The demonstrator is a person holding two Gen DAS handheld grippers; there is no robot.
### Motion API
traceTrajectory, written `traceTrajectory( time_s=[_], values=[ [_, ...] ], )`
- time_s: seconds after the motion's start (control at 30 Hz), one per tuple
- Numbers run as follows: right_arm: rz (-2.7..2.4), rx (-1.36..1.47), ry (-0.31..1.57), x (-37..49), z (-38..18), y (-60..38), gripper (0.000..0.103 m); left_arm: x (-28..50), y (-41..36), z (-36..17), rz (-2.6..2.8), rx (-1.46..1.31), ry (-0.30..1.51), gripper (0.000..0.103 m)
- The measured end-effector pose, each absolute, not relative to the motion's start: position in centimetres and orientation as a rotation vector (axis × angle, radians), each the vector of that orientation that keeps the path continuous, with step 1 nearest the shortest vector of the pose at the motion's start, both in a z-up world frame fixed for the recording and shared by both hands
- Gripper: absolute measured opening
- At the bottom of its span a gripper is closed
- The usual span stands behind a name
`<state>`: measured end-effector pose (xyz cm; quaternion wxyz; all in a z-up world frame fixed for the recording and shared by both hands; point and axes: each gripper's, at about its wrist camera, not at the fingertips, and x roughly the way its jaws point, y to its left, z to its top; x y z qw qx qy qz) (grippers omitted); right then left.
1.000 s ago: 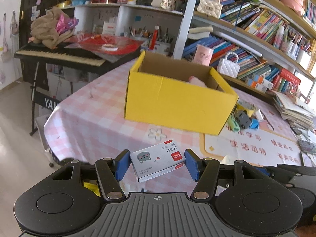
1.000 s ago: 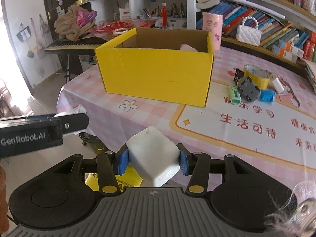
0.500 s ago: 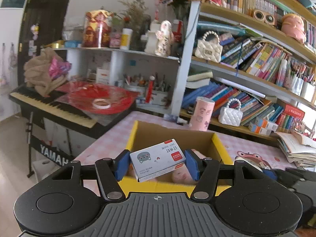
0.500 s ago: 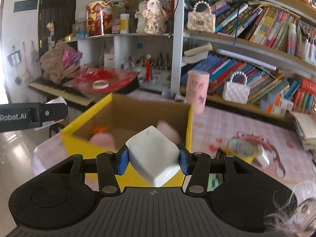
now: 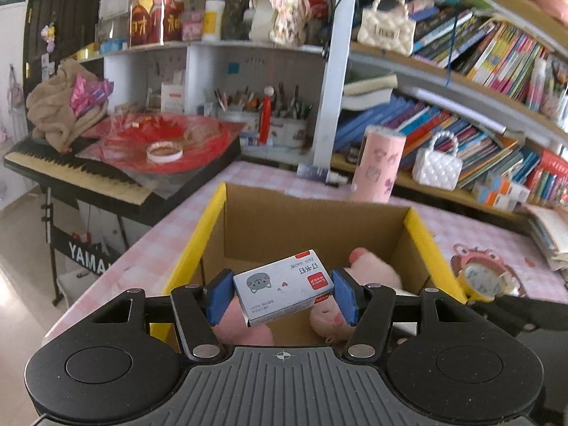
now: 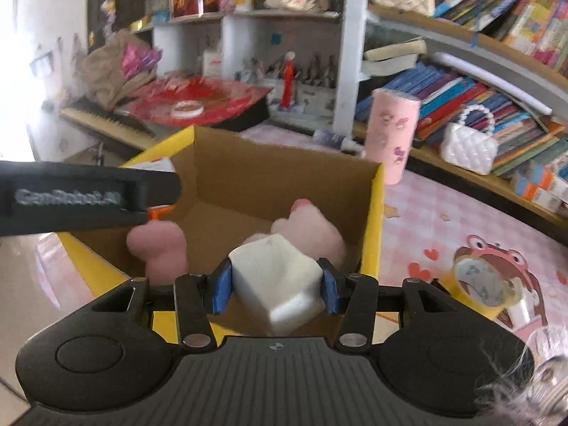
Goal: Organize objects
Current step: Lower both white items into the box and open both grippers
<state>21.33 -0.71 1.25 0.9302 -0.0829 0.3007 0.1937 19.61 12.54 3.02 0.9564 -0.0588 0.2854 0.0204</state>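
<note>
My left gripper [image 5: 280, 293] is shut on a small white staples box [image 5: 284, 289] with a grey cat face, held above the open yellow cardboard box [image 5: 209, 220]. My right gripper [image 6: 273, 289] is shut on a white block [image 6: 277, 293], also above the yellow box [image 6: 374, 223]. Pink plush toys [image 5: 372, 273] lie inside the box, also seen in the right wrist view [image 6: 159, 245]. The left gripper's body [image 6: 81, 198] crosses the left of the right wrist view.
A pink cup [image 5: 378, 163] and a white handbag [image 5: 438, 165] stand behind the box by bookshelves. A yellow tape roll [image 6: 482, 285] lies on the pink checked tablecloth [image 6: 443, 220] to the right. A keyboard piano [image 5: 71, 170] with red plastic stands to the left.
Both grippers have risen and moved forward from the table's near edge to above the box opening, each keeping its object. The box interior and plush toys now show.
</note>
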Motion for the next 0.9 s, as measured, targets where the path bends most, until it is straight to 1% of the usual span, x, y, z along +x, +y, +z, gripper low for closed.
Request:
traceTrajectory(
  time_s=[0.13,0.23,0.43,0.63,0.67,0.7,0.73,0.77,0.9],
  values=[
    [0.46,-0.173,0.639,22.6,0.8,-0.7,0.047,21.0,12.3,1.6,0.062,-0.11,0.626,0.059],
    [0.52,-0.185,0.644,23.2,0.8,-0.5,0.05,21.5,12.2,0.7,0.073,-0.106,0.659,0.059],
    [0.613,-0.21,0.639,24.3,0.8,-0.9,0.057,21.8,12.7,0.3,0.092,-0.126,0.667,0.06],
    [0.646,-0.213,0.62,24.9,0.6,-0.8,0.06,22.4,12.3,0.6,0.098,-0.108,0.658,0.061],
    [0.648,-0.215,0.621,24.9,0.6,-0.8,0.062,22.5,12.3,0.7,0.098,-0.106,0.653,0.063],
    [0.648,-0.214,0.624,24.9,0.6,-0.7,0.063,22.5,12.2,0.8,0.098,-0.104,0.645,0.067],
    [0.644,-0.213,0.627,24.9,0.7,-0.7,0.062,22.5,12.2,1.1,0.1,-0.103,0.637,0.077],
    [0.638,-0.214,0.629,24.8,0.7,-0.6,0.063,22.3,12.2,1.4,0.103,-0.101,0.625,0.082],
    [0.604,-0.208,0.584,23.6,1.4,-0.9,0.063,21.3,12.3,3.2,0.095,-0.105,0.56,0.085]
  ],
)
